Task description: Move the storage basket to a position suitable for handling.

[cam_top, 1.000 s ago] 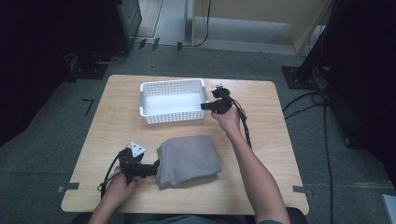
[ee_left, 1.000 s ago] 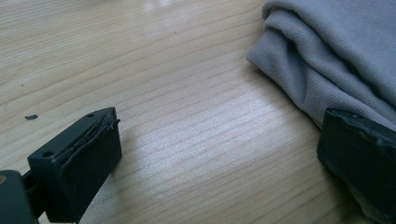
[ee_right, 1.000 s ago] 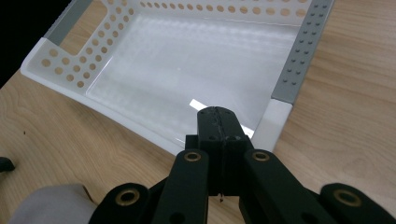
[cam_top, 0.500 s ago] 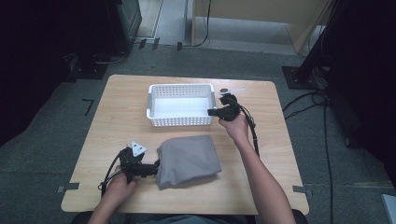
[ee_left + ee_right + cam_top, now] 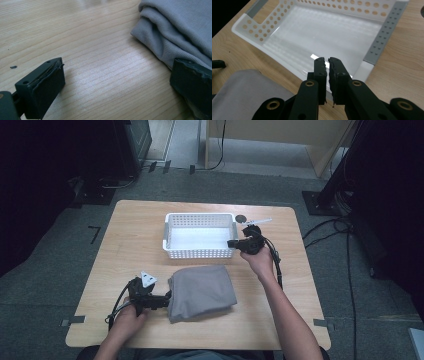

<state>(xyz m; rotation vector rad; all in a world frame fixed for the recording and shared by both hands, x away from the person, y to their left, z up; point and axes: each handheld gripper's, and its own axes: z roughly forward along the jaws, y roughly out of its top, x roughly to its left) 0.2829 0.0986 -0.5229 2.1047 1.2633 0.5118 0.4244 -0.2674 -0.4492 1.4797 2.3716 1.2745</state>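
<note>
Gaping wide beside grey cloth [image 5: 180, 27] — left gripper [image 5: 162, 298], right gripper [image 5: 327, 65] jaws pinched, seemingly on basket [image 5: 372, 42] rim.

A plain grey cloth [image 5: 201, 291], a white perforated basket [image 5: 199, 252], a pale wood-grain table [image 5: 135, 235].

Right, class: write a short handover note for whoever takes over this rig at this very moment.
Left gripper: open, jaws spread at the left edge of the folded grey cloth, one jaw against the fabric.
Right gripper: jaws closed on the near right rim of the white perforated basket.
Basket is empty, at the table's far side; the cloth lies in front of it.
Done: cloth is folded.
Left, probably: put the cloth into the basket.
</note>
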